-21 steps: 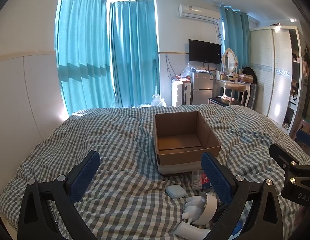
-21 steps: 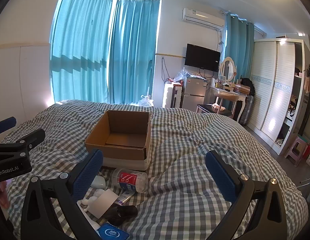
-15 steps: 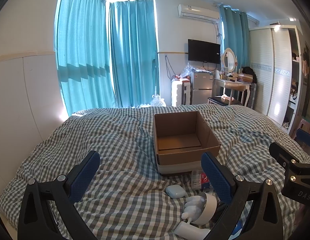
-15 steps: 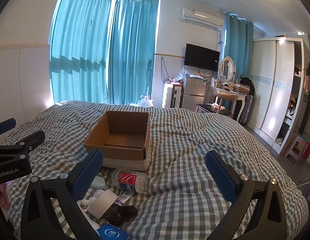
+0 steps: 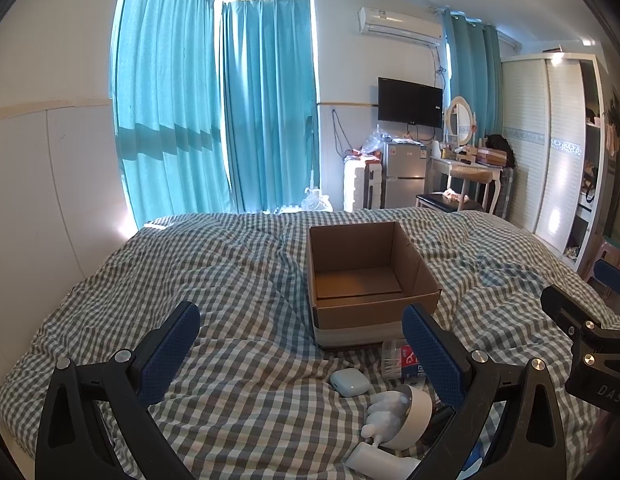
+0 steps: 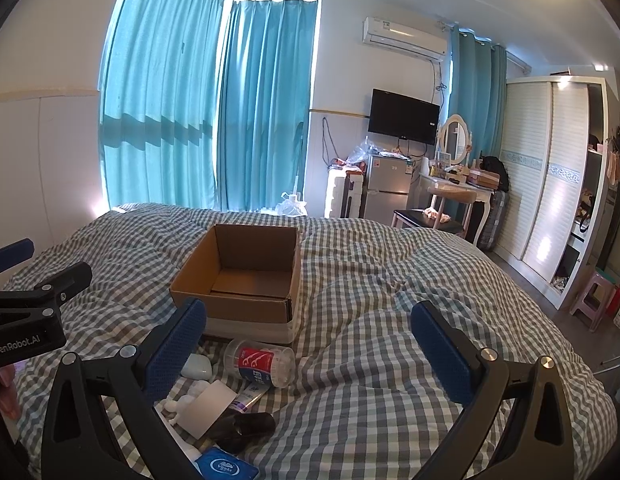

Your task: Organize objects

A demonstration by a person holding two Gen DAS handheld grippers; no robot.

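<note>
An empty open cardboard box (image 5: 369,276) (image 6: 246,276) stands on the checked bed. In front of it lies a pile of small things: a pale blue earbud case (image 5: 349,381) (image 6: 196,366), a clear tub with a red label (image 6: 260,362) (image 5: 397,360), a white figurine in a white ring (image 5: 393,410), a tube (image 6: 250,394), a white card (image 6: 206,408), a dark object (image 6: 242,426) and a blue packet (image 6: 224,466). My left gripper (image 5: 300,344) is open and empty above the bed, left of the pile. My right gripper (image 6: 310,338) is open and empty, right of the pile.
The checked quilt (image 6: 389,320) covers the whole bed. Teal curtains (image 5: 214,120) hang behind it. A fridge (image 5: 401,176), a dressing table (image 5: 465,168) and a wardrobe (image 5: 549,148) stand at the far right. The wall (image 5: 38,184) runs along the left.
</note>
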